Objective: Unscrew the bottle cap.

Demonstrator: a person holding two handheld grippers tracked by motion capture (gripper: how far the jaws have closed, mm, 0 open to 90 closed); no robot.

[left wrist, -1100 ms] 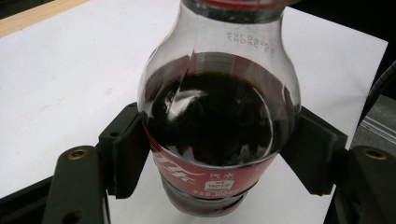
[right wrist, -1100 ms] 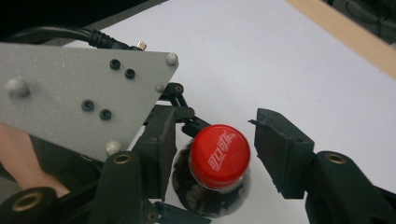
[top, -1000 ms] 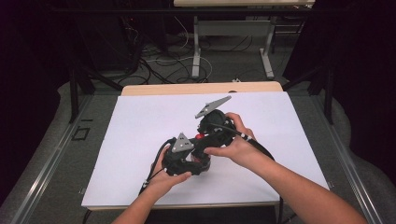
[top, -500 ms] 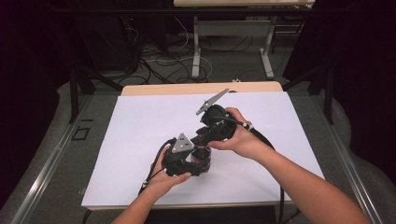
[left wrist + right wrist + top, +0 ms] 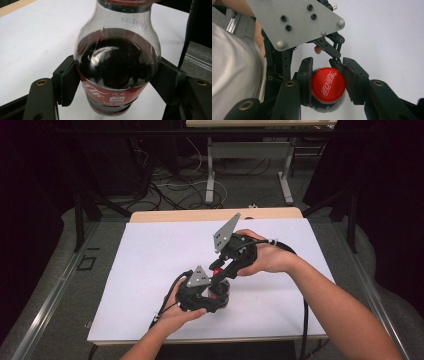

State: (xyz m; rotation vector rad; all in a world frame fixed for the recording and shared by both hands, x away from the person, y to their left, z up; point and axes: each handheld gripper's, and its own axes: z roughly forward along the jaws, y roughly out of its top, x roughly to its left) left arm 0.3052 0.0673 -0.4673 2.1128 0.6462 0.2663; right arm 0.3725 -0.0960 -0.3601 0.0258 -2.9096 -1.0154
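1. Grippers are working together near the front middle of the white sheet (image 5: 150, 270) that is covering the table (image 5: 165, 215), whose bare wooden edge is showing along the far side; grey floor and loose cables are lying beyond it.
2. Coming in from the bottom of the high view, the person's left hand (image 5: 175, 312) is holding the left gripper (image 5: 220, 296) low over the sheet, while the right hand (image 5: 265, 257) is bringing the right gripper (image 5: 218, 270) in from the far right, angled down toward the left one.
3. Clamped together on the bottle (image 5: 117, 62), the left gripper (image 5: 117, 82) is pressing one black pad against each side of the body, level with the red label, as the left gripper view is showing.
4. Standing upright on the sheet between those pads, the clear bottle is carrying dark cola up to its rounded shoulder.
5. Having just been closing, the right gripper (image 5: 327, 82) is sitting over the bottle's top, its two jaws pressing against opposite sides of the red cap (image 5: 328, 84).
6. Facing the right gripper's camera, the cap is showing white lettering, and the left gripper's grey three-cornered plate is sitting just beyond it.
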